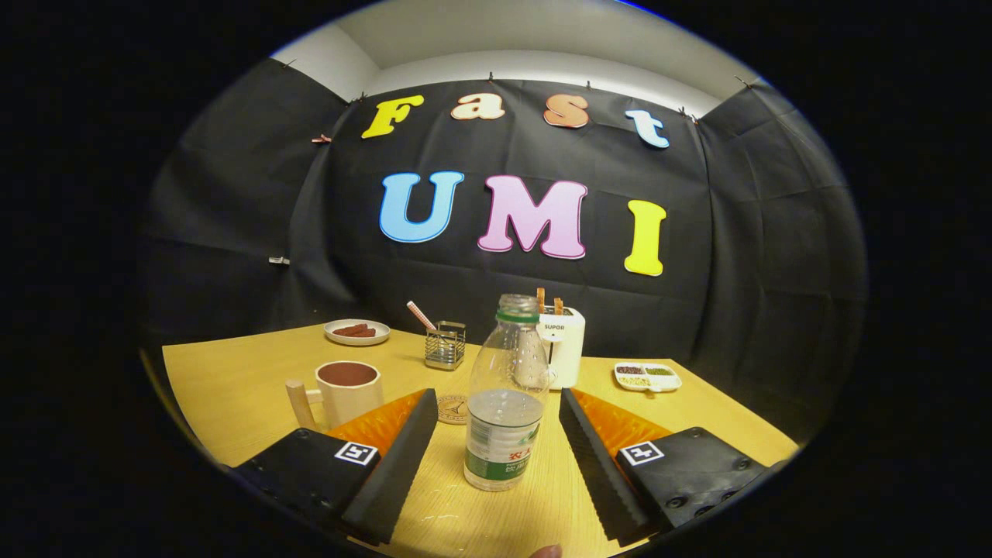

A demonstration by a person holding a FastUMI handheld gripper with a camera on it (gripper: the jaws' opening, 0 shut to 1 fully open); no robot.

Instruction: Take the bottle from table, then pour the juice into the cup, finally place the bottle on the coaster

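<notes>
In the gripper view, the tool (494, 397) is spread wide, its two fingers (391, 473) standing apart on either side of the bottle (505, 395) without touching it. The bottle stands upright on the yellow worktop (232, 387) between the fingers, clear plastic with a green cap and a green-and-white label round its lower part; it is filled with clear liquid to a little under half its height. From the bottle, the cup (346, 391) sits at about nine o'clock, just beyond the left finger: a pale mug with a wooden handle sticking out to its side and a reddish-brown inside. The coaster (452, 408), a small round disc with a dark printed pattern, lies flat on the worktop between cup and bottle, just beside the tip of the left finger and partly hidden by it. Farther back, at roughly eleven o'clock from the bottle, a metal wire holder (445, 346) stands with a striped straw (421, 315) leaning out of it, and beyond that at ten o'clock a white plate (356, 332) carries dark reddish pieces. Directly behind the bottle at twelve o'clock stands a white toaster (564, 345) with two brown slices poking up from its top. At about two o'clock a white divided dish (647, 376) holds small heaps of dark, green and pale grains. A fingertip (547, 551) shows nearest the camera, at six o'clock from the bottle.
</notes>
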